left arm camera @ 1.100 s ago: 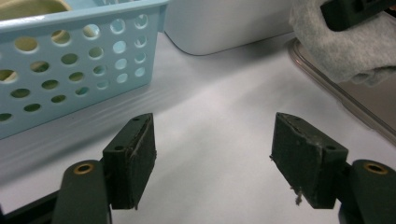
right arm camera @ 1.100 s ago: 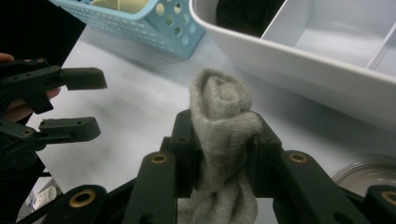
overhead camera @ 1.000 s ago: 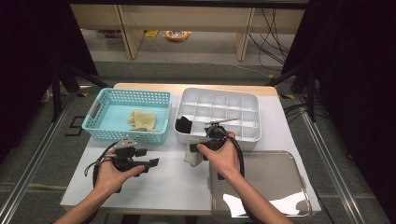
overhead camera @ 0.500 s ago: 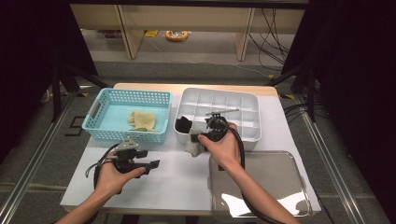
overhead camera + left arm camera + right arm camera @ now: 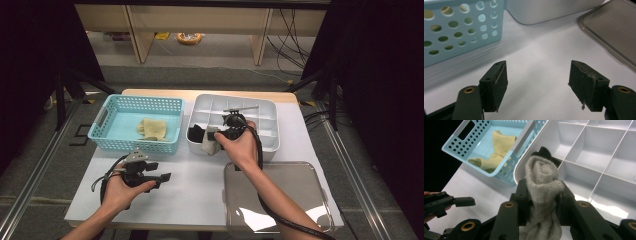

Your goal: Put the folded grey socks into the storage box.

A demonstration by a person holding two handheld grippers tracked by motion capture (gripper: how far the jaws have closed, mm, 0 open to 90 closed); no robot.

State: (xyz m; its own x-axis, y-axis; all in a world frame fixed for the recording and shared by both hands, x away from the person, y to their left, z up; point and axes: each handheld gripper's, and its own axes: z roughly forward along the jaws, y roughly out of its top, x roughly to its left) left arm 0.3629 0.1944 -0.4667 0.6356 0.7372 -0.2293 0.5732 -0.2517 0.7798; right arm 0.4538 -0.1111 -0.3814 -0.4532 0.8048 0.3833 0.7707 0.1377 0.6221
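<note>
Now R claw (image 5: 541,202) – grey sock (image 5: 543,185) clamped.

The rolled sock (image 5: 543,182) is grey-beige and fuzzy. The right gripper (image 5: 543,202) holding it is black with small gold rings. The left gripper (image 5: 539,85) has dark green-black pads. The basket (image 5: 112,137) is light blue with rows of round holes. The cloth (image 5: 152,128) inside it is pale yellow. The divided box (image 5: 267,142) is white, with a black thing (image 5: 196,133) in one corner. The lid (image 5: 300,200) is clear grey. The table (image 5: 195,195) is white.
</note>
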